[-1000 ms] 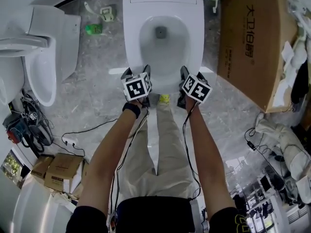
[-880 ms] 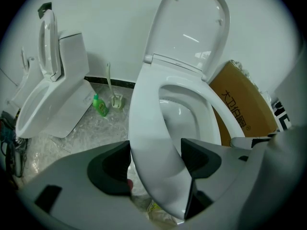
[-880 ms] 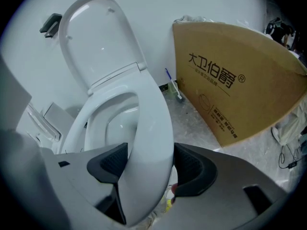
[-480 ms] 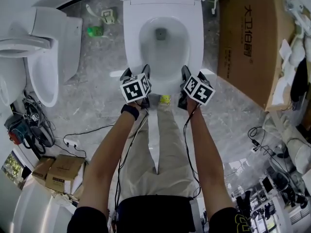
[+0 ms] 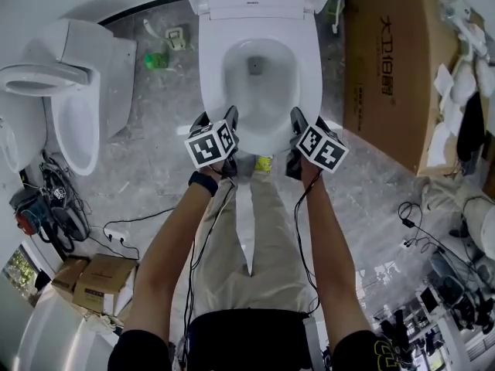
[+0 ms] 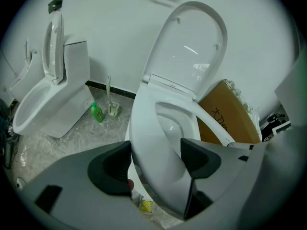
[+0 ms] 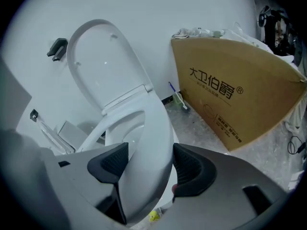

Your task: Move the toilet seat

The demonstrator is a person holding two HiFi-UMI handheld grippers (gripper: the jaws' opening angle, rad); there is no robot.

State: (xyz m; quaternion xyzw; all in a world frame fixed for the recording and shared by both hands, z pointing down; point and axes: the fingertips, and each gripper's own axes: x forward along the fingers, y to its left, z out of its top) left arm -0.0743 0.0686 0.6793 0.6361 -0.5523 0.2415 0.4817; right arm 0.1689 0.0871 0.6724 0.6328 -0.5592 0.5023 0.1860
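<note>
**A:** At the toilet's front edge, the toilet seat seems to be sitting tilted up off the bowl, below the upright lid.

**B:** And the claws?

**A:** The left gripper and right gripper are each clamping its front rim, jaws fairly wide around the thick plastic.

**B:** What's worrying you?

**A:** The glossy rim slipping from the pads and slamming down, or uneven pulling twisting the hinge.

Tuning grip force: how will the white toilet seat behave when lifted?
Glossy white plastic toilet seat looks rigid, probably no flex. Smooth surface may slip in the left hand-held gripper and right hand-held gripper. Hinged at back, likely swings, not lifts free.
</note>
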